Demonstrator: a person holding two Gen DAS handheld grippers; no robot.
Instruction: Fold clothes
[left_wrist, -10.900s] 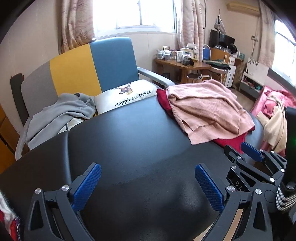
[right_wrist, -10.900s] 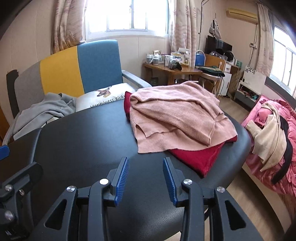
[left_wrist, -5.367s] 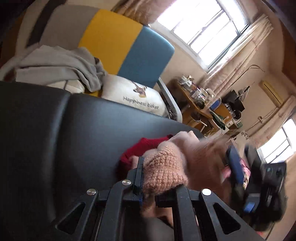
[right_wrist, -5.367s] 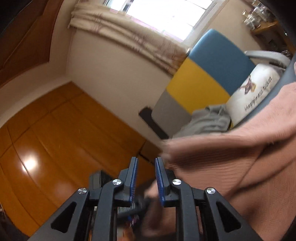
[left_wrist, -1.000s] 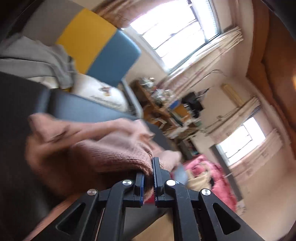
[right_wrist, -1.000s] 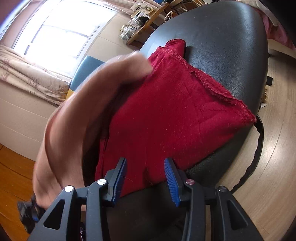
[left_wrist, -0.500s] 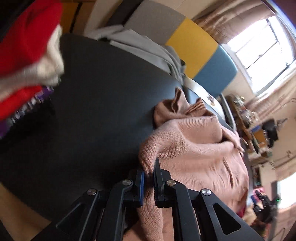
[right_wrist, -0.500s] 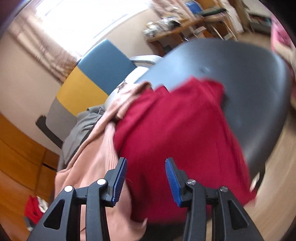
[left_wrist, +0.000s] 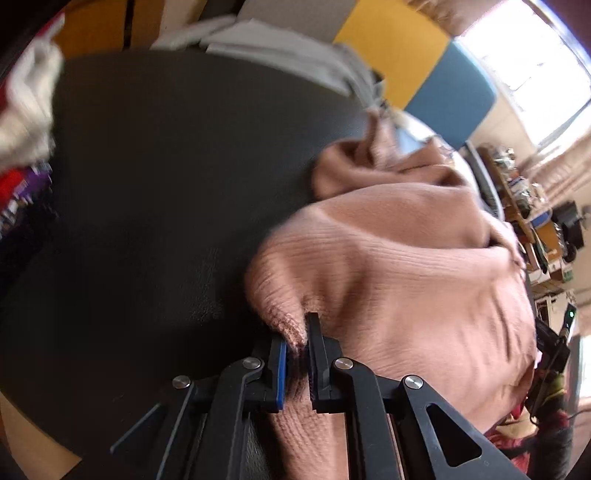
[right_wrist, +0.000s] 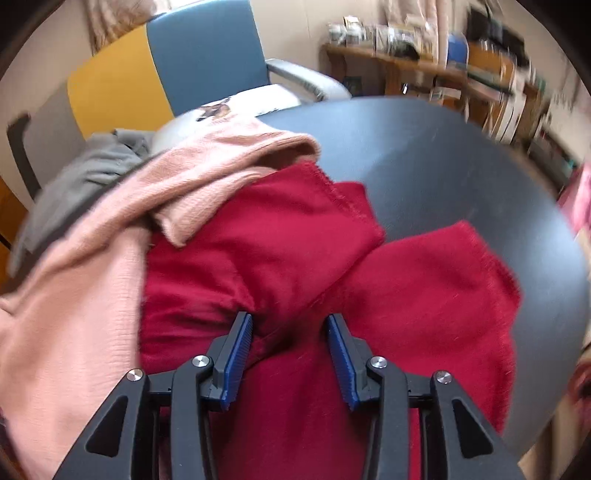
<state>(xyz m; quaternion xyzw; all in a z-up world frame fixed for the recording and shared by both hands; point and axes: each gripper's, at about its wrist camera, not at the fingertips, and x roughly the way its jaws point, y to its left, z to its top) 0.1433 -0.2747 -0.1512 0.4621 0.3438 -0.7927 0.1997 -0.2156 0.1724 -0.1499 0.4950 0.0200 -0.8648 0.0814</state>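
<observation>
**Dragging one sweater off another: snag and slip risks**

Pinching a ribbed edge of the pink sweater (left_wrist: 399, 266), the left gripper (left_wrist: 297, 345) has its fingers nearly together with knit bunched between the pads; most of the garment spreads ahead and to the right of those fingers across the black table (left_wrist: 155, 177). In the right wrist view the sweater lies left of the fingers, one fold draped over the red garment (right_wrist: 295, 266).

The right gripper (right_wrist: 290, 334) hangs with fingers apart, nothing between them, directly above the red cloth.

Risks, as judged:
- Grip is on a small edge only. A sharp pull could let the loose knit slide out of the pads.
- The pink fold overlaps the red garment; pulling may drag the red one along, and its near edge already hangs toward the table rim.
- The sweater is crumpled, not flat. Folding it now would lock in creases.
- A grey garment (right_wrist: 85, 173) on the chair (right_wrist: 177, 70) beyond the fingers touches the pink edge and could catch.
</observation>
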